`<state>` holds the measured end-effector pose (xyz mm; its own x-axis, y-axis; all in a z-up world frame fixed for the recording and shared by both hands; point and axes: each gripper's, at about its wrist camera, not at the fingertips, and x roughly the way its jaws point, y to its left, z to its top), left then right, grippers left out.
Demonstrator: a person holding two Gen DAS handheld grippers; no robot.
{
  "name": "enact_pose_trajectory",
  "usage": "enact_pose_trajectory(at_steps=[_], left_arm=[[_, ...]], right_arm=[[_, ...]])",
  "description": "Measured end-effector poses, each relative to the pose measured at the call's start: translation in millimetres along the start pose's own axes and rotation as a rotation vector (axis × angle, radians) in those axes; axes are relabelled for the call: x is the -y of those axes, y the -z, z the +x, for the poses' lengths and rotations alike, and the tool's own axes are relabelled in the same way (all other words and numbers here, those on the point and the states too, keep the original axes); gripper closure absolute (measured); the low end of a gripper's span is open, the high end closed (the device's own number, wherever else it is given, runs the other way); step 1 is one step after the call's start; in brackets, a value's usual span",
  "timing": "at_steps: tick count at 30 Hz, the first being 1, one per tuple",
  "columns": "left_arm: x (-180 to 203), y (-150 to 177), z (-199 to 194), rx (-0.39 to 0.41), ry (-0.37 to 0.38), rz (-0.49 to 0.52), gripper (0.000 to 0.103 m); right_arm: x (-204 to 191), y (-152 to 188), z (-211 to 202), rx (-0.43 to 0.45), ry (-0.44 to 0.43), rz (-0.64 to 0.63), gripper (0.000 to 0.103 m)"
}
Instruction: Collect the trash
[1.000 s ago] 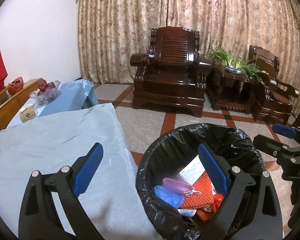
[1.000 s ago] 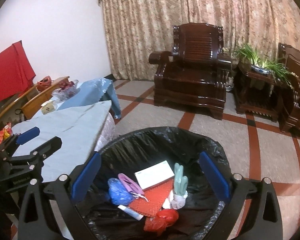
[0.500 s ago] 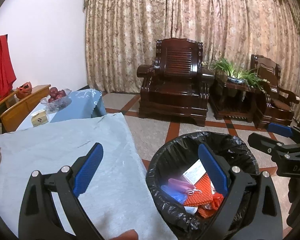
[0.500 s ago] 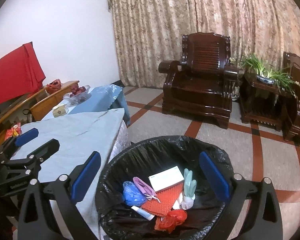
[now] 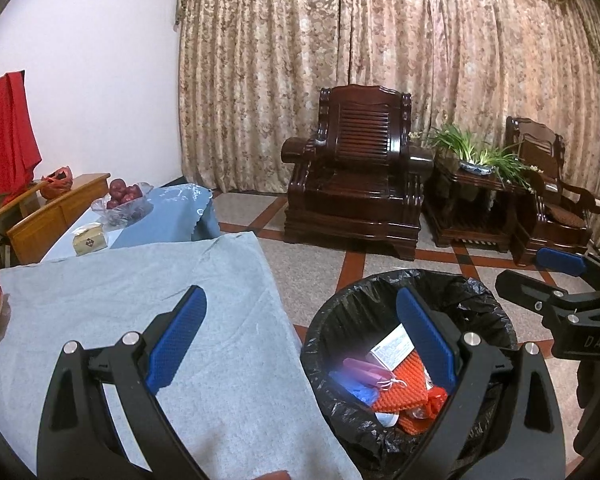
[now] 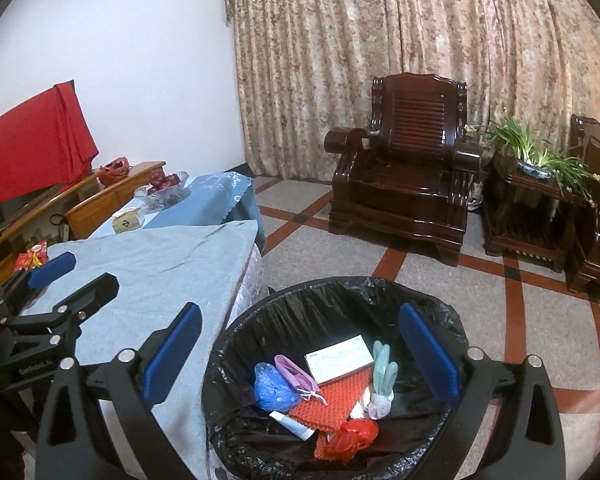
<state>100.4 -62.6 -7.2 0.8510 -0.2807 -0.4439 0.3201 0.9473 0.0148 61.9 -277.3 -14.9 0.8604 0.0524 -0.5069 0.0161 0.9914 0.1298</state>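
Both grippers — left gripper (image 5: 300,344) and right gripper (image 6: 300,356) — hang spread and empty; the trash bin (image 6: 260,320) sits lower centre, already filled. Best next: scan the grey tablecloth (image 5: 120,280) for leftovers.

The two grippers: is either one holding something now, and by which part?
Nothing is held. The left gripper and the right gripper are both open and empty; the trash lies in the black-lined bin.

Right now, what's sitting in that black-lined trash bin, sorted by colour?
Seen from the right wrist view, inside the trash bin:
Red or orange: 2, the orange mesh pad and red crumpled bag
Blue: 1, the blue bag
Purple: 1, the purple pouch
White: 2, the white box and small tube
Pale green: 1, the green cactus-like item
Total: 7
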Motion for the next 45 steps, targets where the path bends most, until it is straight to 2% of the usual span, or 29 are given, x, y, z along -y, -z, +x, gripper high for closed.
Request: enact_pose_trajectory(at_steps=[45], left_arm=[[-2.2,-1.6,-1.6,-0.004,-0.002,0.0,0.01]], right_arm=[[-1.3,1.0,0.4,-0.001,0.0,0.0,0.006]])
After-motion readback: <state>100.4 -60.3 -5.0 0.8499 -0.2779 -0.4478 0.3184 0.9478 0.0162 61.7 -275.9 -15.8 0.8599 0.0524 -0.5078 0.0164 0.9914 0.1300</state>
